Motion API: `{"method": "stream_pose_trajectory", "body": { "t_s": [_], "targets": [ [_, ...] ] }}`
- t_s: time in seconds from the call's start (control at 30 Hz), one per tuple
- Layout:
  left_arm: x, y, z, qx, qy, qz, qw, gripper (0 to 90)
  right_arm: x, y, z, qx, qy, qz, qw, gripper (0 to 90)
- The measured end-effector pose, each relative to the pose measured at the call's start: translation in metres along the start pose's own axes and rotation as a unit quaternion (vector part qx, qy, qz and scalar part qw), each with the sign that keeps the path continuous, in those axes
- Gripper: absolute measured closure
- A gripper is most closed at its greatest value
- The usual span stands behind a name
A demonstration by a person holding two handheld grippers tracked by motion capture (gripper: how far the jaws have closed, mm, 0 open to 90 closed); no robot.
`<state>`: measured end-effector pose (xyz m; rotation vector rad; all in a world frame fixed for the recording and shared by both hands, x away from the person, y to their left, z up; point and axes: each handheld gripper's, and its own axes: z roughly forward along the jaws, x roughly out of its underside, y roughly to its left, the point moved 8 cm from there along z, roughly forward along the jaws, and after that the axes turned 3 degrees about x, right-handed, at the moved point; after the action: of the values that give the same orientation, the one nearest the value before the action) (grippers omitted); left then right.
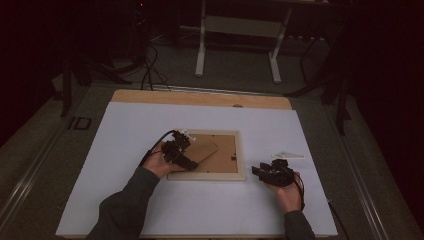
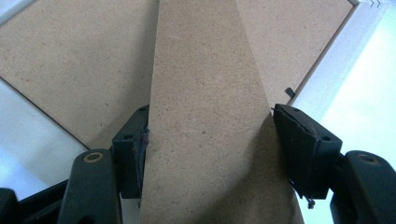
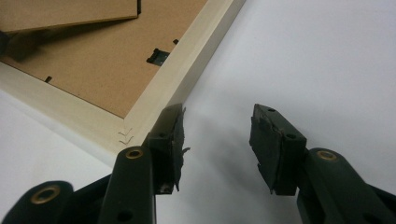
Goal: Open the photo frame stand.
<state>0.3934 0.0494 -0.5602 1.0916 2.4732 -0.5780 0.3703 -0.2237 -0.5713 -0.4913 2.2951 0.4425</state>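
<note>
While the picture frame (image 1: pixel 206 175) lies face down on the white table (image 1: pixel 125 200), a little left of the table's middle, the left gripper (image 1: pixel 186 162) sits over the frame's left part with the person's left hand (image 1: pixel 159 164) behind it. From the high view the brown backing board (image 1: pixel 226 152) fills the pale wooden border, and a brown stand flap (image 1: pixel 202 150) runs slantwise across it towards the left gripper. Seen along the left gripper's own jaws, that flap (image 2: pixel 205 116) passes straight between them: the left pad lies against one edge and the right pad (image 2: pixel 299 149) sits at the other, so the jaws look clamped on the flap, though whether the right pad truly presses is hard to judge at this angle. Beyond the flap the backing board (image 2: pixel 70 65) and a strip of the pale border (image 2: pixel 336 60) show. At the right, the right gripper (image 1: pixel 267 172) rests just off the frame's right-hand corner, held by the right hand (image 1: pixel 289 196). Its own view has the jaws standing apart with bare white table between them, the left pad just beside the frame's mitred corner (image 3: pixel 140 121). A small black clip (image 3: pixel 158 56) sits on the backing board near that border. A pale, flat three-cornered piece (image 1: pixel 288 155) lies on the table beyond the right gripper, apart from the frame.
</note>
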Motion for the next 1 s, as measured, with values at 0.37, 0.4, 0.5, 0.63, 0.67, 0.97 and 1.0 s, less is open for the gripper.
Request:
{"method": "stream_pose_trajectory", "body": {
  "t_s": [0.37,0.4,0.5,0.63,0.67,0.97,1.0],
  "targets": [
    [-0.0003,-0.0022,-0.0002,-0.027,-0.003,0.024,0.9993,35.2,-0.0009,-0.0001,-0.0017,-0.001,-0.003,0.003,1.0,54.0],
    [-0.0003,-0.0023,-0.0005,-0.029,-0.003,0.025,0.9992,35.2,-0.001,-0.0001,-0.0019,-0.001,-0.003,0.003,1.0,54.0],
    [-0.0005,-0.0031,-0.0007,-0.035,-0.008,0.032,0.9988,35.2,-0.0013,0.0,-0.0019,-0.001,-0.003,0.003,1.0,54.0],
    [-0.0009,-0.0047,-0.0019,-0.043,-0.016,0.04,0.9981,35.1,-0.0018,0.0009,-0.0019,-0.001,-0.004,0.004,1.0,54.0],
    [-0.0011,-0.0054,-0.0022,-0.045,-0.019,0.042,0.9979,35.1,-0.0021,0.0013,-0.0018,-0.001,-0.005,0.003,1.0,54.0],
    [0.0004,-0.0098,-0.005,-0.064,-0.035,0.058,0.9957,35.1,-0.0051,0.0025,-0.0043,0.002,-0.009,0.0,1.0,54.0],
    [0.0005,-0.0102,-0.0053,-0.066,-0.036,0.059,0.9954,35.1,-0.0055,0.0023,-0.0046,0.002,-0.01,-0.001,0.9999,54.0]
  ]
}}
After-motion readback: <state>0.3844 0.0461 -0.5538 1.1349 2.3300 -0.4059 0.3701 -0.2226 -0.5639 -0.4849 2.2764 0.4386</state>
